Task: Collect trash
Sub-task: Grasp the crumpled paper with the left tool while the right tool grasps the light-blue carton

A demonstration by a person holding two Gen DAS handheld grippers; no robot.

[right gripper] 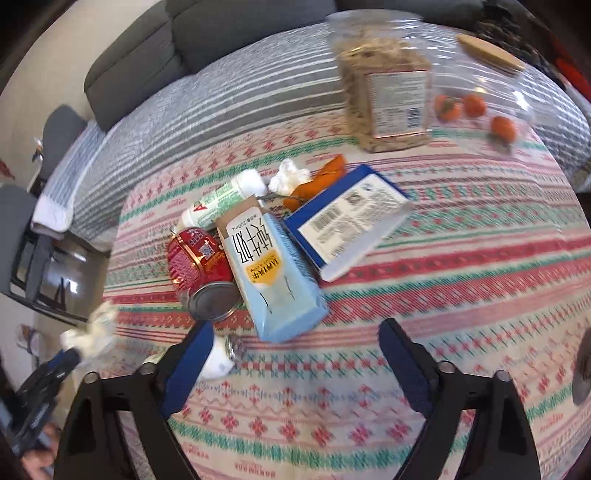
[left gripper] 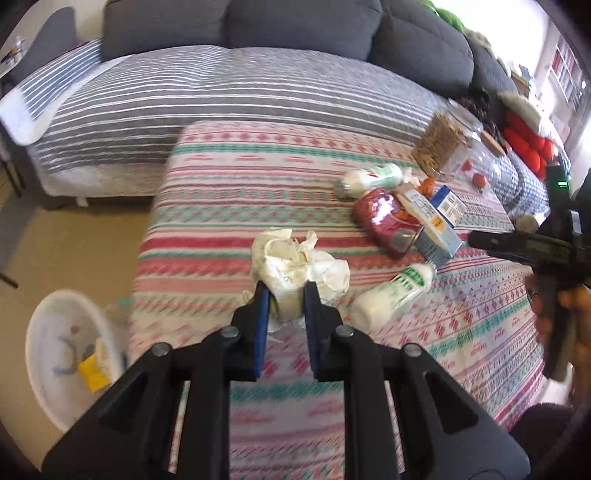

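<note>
Gripping a crumpled paper wad [left gripper: 295,266] between its narrowed jaws, the left gripper [left gripper: 286,295] holds it above the patterned tablecloth [left gripper: 229,206] — the white waste bin [left gripper: 70,354] sits on the floor below and to the left, so the drop likely calls for a leftward swing. The right gripper [right gripper: 295,332], jaws wide and empty, faces the remaining pile: a light-blue milk carton [right gripper: 273,273] lies just ahead, long axis running away from the jaws, beside a red can [right gripper: 201,266] and a blue box [right gripper: 347,221].

Grey sofa [left gripper: 295,26] behind striped cover [left gripper: 221,96]; snack jar [right gripper: 388,92] stands upright.
</note>
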